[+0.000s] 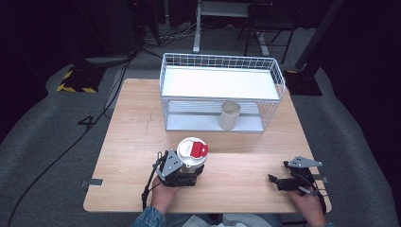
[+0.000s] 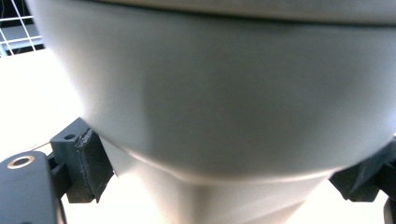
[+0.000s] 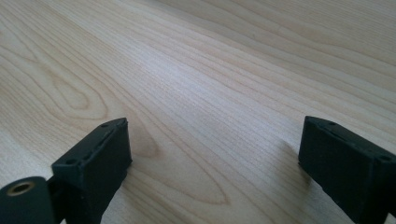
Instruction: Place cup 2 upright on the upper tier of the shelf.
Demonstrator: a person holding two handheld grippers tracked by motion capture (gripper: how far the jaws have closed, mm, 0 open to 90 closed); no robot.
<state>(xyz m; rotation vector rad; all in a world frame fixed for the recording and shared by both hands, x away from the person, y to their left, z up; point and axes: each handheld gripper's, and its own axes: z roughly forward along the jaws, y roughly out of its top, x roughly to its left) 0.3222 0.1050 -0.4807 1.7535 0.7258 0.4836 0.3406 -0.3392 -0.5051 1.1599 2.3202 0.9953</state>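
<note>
The left gripper (image 1: 187, 171) has its jaws clamped on the lower body of a white cup (image 1: 191, 156) with a white lid and red tab, standing upright at the near middle of the desk (image 1: 132, 142); in the left gripper view the cup's grey-white wall (image 2: 224, 102) sits pressed between the two black pads. Over at the near right, the right gripper (image 3: 215, 158) rests low on the bare wood, jaws spread apart with nothing between them. Far side, a wire basket (image 1: 222, 90) holds a second, plain cup (image 1: 230, 115).
</note>
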